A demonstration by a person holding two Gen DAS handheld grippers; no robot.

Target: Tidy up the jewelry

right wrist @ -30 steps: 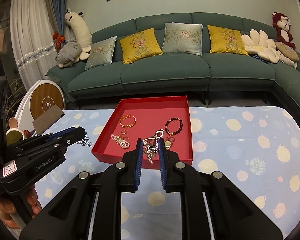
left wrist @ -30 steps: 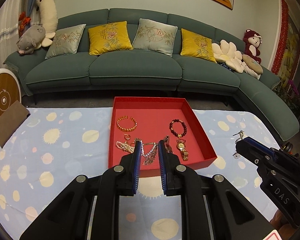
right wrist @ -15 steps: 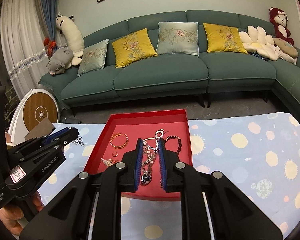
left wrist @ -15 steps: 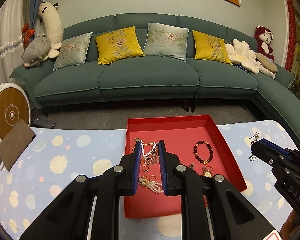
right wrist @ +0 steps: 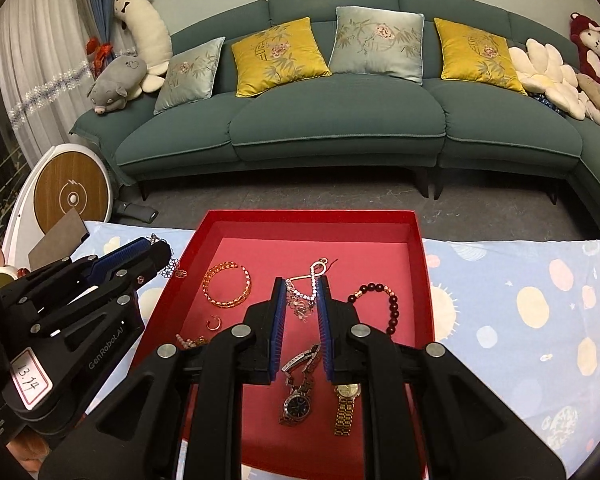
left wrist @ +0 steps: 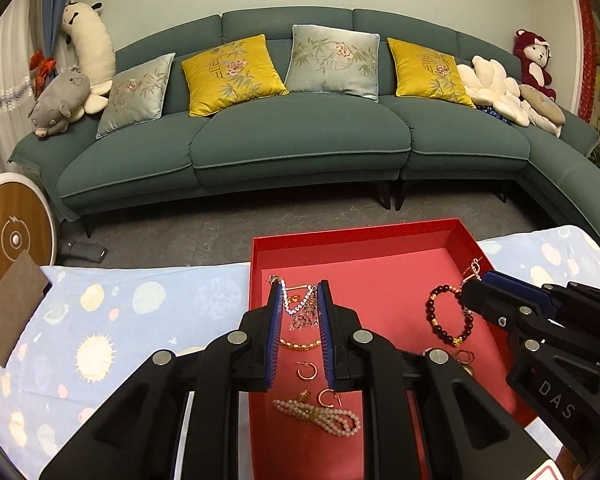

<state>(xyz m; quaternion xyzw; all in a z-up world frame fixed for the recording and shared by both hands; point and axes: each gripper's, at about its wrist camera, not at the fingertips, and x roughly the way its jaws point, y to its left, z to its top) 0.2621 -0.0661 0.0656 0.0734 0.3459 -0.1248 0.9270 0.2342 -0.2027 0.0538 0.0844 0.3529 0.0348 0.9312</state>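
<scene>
Both grippers, left [left wrist: 299, 312] and right [right wrist: 300, 304], each clenching one necklace [right wrist: 302, 294] end above red tray [right wrist: 308, 218]

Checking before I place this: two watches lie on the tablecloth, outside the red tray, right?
Not quite. The two watches lie inside the red tray, not on the tablecloth. The right wrist view shows the silver watch and the gold watch side by side on the tray floor, near its front.
</scene>
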